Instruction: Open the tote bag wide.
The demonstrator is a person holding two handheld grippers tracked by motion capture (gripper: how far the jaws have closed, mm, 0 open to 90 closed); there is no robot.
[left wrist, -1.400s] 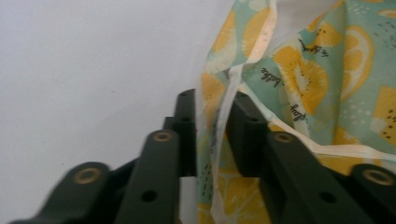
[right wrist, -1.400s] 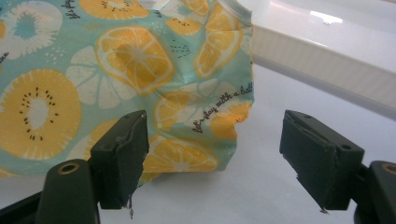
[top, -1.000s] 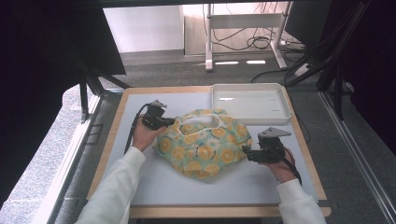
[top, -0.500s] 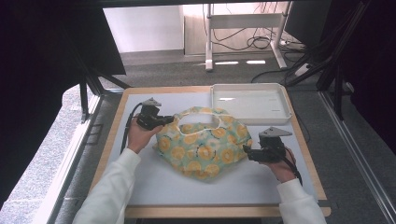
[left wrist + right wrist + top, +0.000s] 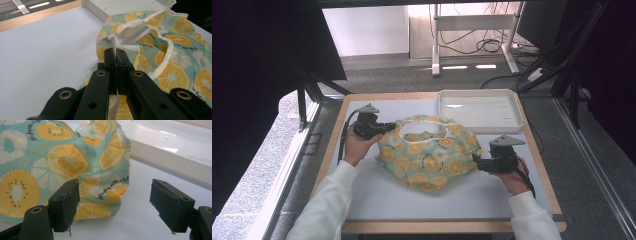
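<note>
Between the right gripper's (image 5: pixel 113 205) wide-apart jaws sits the bib's (image 5: pixel 432 155) corner; left gripper (image 5: pixel 115 56) clamps its strap.

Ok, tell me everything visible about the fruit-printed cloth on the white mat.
The teal cloth printed with orange slices and kiwi halves looks like a thin, glossy bib with white binding along its edges, a round neck opening and small black script. It lies crumpled mid-mat, its far edge reaching the white tray. The left gripper is shut on its white-bound edge; the right gripper is open, the cloth's corner lying between its jaws.
</note>
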